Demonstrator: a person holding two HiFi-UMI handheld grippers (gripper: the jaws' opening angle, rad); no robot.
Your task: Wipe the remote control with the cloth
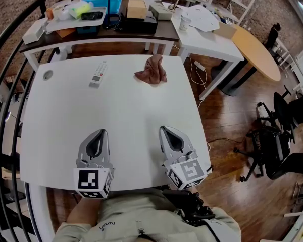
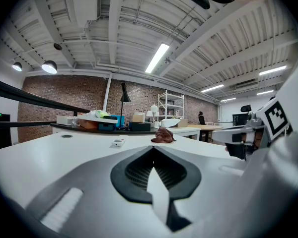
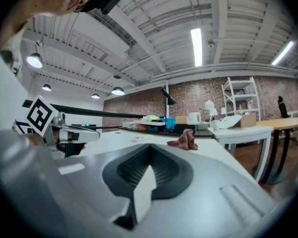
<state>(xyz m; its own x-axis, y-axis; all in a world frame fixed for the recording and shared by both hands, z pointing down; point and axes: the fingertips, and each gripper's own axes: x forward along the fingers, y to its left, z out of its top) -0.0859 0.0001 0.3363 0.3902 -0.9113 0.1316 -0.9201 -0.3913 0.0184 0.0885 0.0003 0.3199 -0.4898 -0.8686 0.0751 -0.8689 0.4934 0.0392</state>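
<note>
Remote control (image 1: 98, 73) flat on table (image 1: 121, 110), near far edge, left of middle. Buttons too small to read. In both gripper views only small pale slab.

Cloth (image 1: 151, 70) crumpled in brown heap just right of remote, apart from it, also near far edge.

Wide bare tabletop from these to near edge.

Left gripper (image 1: 102, 134) and right gripper (image 1: 165, 131) at near edge, side by side, well apart from remote and cloth. Both claws pinched together, nothing between.

Cluttered dark table (image 1: 164, 32) just beyond far edge. Wood floor (image 1: 227, 125) past right edge.
</note>
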